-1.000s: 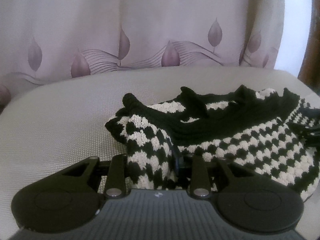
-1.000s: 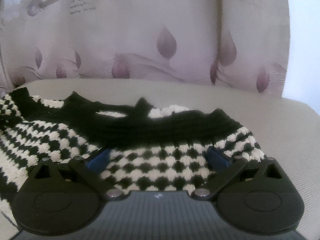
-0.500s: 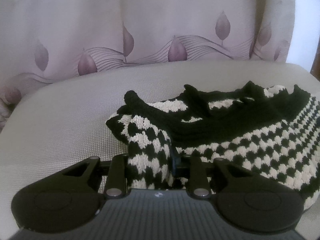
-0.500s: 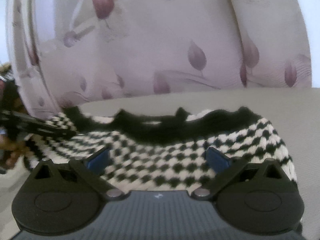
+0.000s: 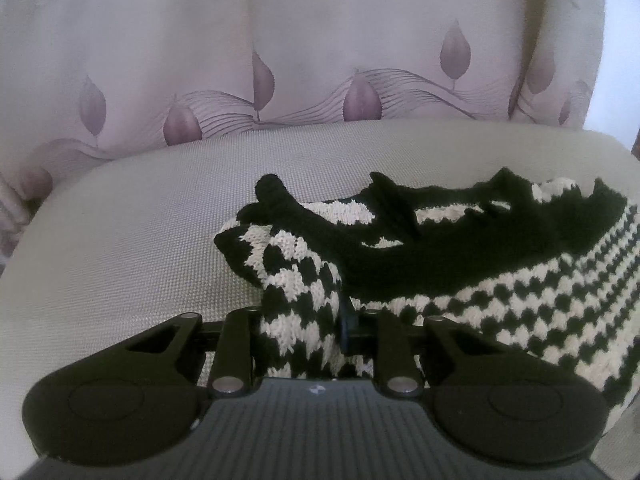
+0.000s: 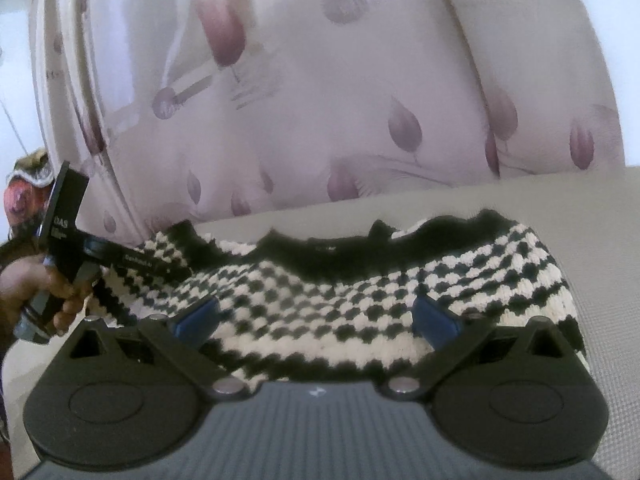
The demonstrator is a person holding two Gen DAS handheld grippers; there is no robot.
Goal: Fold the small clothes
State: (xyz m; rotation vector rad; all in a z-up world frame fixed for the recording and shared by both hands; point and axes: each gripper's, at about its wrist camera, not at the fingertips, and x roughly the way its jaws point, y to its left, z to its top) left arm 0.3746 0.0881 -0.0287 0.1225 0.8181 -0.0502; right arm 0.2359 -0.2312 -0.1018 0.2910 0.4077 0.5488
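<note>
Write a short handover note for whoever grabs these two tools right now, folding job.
Left tool: jaws closing on a bunched corner of the knit.
Right tool: open, knit's edge between its fingers, not pinched.
The checkered knit with black trim lies rumpled on the grey cushion; the curtain hangs behind.
Done: left corner taken.
Left: grip with the right tool, then make the folds and lay it flat.

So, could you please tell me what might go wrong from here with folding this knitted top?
1. The left tool is closing on only a bunched corner of the top; the loose knit could stretch or slip out.
2. The right tool stands open over the fabric, gripping nothing, so pulling from one side may drag the top across the cushion instead of folding it.
</note>
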